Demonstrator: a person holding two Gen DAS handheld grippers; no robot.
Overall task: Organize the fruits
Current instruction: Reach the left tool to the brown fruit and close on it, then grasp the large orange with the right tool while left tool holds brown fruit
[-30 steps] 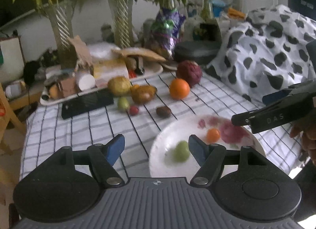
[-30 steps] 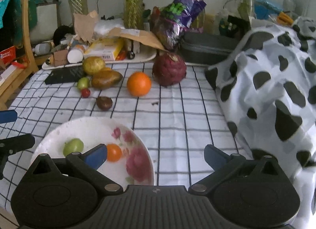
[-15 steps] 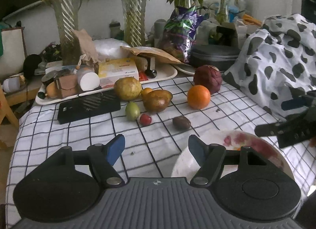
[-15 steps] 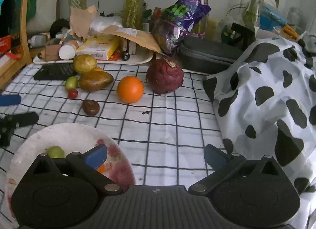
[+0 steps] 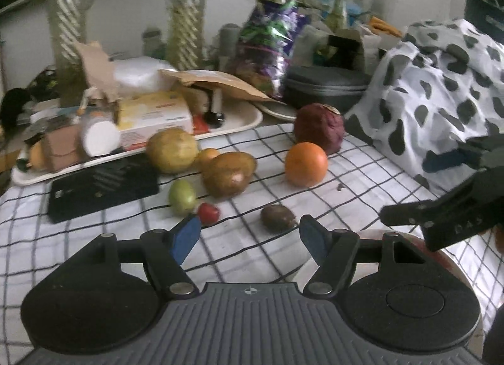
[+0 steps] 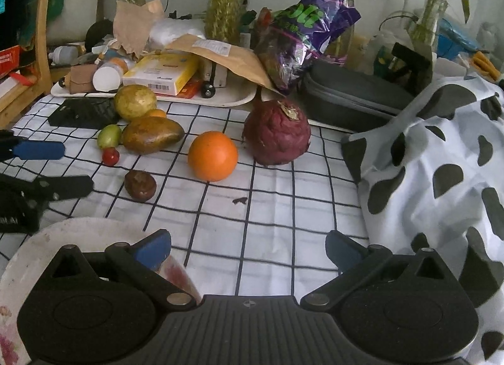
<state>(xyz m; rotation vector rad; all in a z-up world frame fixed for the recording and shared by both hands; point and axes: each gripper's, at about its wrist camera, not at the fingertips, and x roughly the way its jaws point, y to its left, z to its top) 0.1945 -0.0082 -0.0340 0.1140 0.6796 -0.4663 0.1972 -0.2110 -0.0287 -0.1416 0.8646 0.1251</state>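
Loose fruit lies on the checked tablecloth: an orange (image 5: 306, 164) (image 6: 213, 156), a dark red round fruit (image 5: 319, 128) (image 6: 277, 132), a brown mango (image 5: 228, 173) (image 6: 152, 134), a yellow-green round fruit (image 5: 172, 150) (image 6: 134, 102), a small green fruit (image 5: 182, 196) (image 6: 109, 136), a small red one (image 5: 208, 212) (image 6: 110, 156) and a dark brown one (image 5: 278, 216) (image 6: 140, 185). My left gripper (image 5: 250, 239) stands open with nothing between its fingers, just short of the brown and red fruits. My right gripper (image 6: 249, 248) hangs open and empty over the near cloth beside the white flowered plate (image 6: 34, 245) (image 5: 453, 257).
A cream tray (image 6: 233, 100) of boxes and jars, a black flat device (image 5: 100, 187), a grey case (image 6: 349, 94), a purple foil bag (image 6: 302, 31) and plant vases crowd the back. A cow-print cloth (image 6: 441, 160) heaps up on the right.
Both grippers have moved forward and lower over the table, away from the plate. The loose fruits look larger and nearer; the plate's fruits have dropped out of sight behind the gripper bodies.
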